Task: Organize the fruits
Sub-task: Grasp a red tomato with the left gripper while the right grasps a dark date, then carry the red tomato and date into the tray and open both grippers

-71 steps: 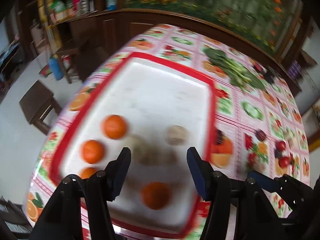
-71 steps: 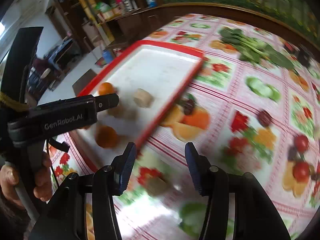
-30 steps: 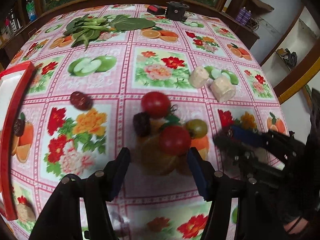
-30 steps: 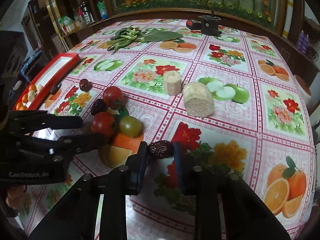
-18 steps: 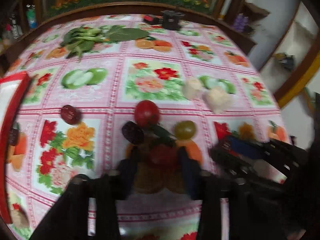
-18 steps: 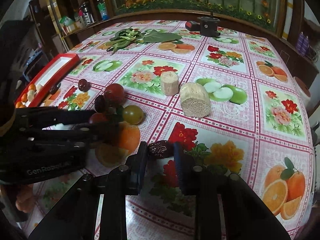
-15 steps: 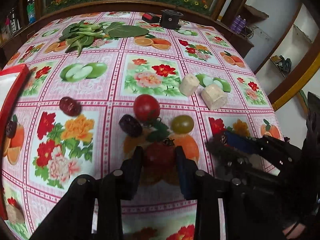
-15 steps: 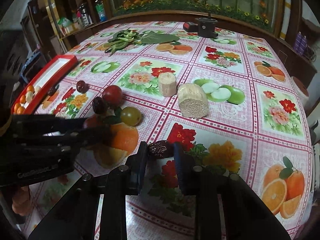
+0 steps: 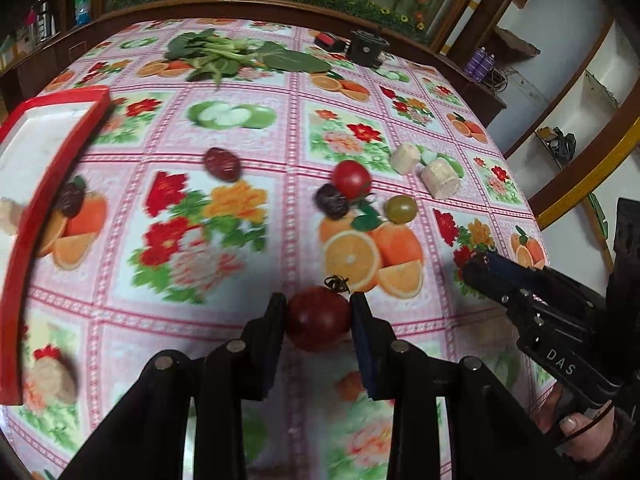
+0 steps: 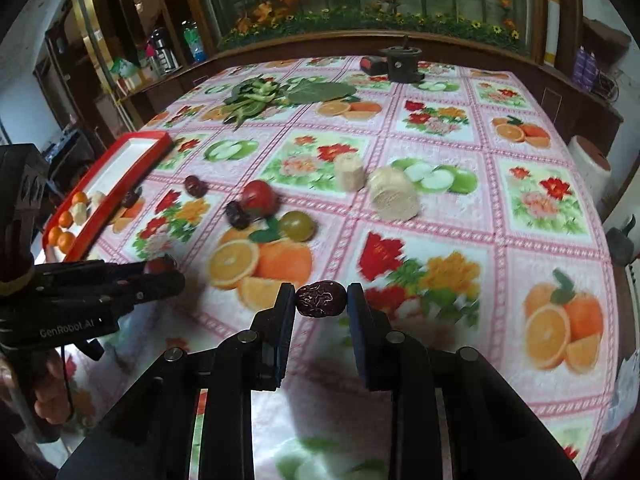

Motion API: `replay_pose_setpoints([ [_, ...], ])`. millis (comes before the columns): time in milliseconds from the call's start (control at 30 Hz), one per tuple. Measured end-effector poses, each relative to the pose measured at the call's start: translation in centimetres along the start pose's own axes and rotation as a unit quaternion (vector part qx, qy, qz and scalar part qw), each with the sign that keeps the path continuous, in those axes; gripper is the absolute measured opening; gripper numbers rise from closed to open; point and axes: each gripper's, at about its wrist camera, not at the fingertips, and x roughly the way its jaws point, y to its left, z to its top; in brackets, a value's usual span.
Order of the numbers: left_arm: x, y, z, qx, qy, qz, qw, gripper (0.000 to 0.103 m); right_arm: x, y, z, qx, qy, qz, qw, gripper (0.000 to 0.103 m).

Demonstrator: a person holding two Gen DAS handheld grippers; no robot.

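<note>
At nine o'clock the red tray [image 9: 52, 160] already holds oranges [image 10: 64, 220], evidently the sorting spot. The left gripper [image 9: 319, 312] is clamped on a tomato [image 9: 319, 317], lifted clear for carrying there. Loose fruit [image 9: 352, 179] waits at twelve. The right gripper [image 10: 321, 300] pinches a date [image 10: 321, 299], nearly closed.

Tray [image 9: 60, 148] left of tomatoes [image 9: 352, 179]

The red-rimmed white tray [image 9: 52, 152], left of the left tool [image 9: 319, 316], runs off the picture's edge and is motion-blurred; the pale lump [image 9: 7, 210] inside shows only partly.
</note>
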Motion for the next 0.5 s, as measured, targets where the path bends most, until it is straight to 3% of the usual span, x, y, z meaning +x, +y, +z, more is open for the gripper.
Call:
replay_pose_setpoints([
  [233,-2.1,3.3,-0.4,0.006,-0.005,0.004,1.0000,0.035,1.0,4.8,0.0,-0.008,0.009,0.011,1.000,0.026],
  [500,-5.2,9.2,0.6,-0.014,-0.026,0.004,0.9996,0.035,3.7,11.8,3.2,-0.021,0.015,0.044,0.999,0.026],
])
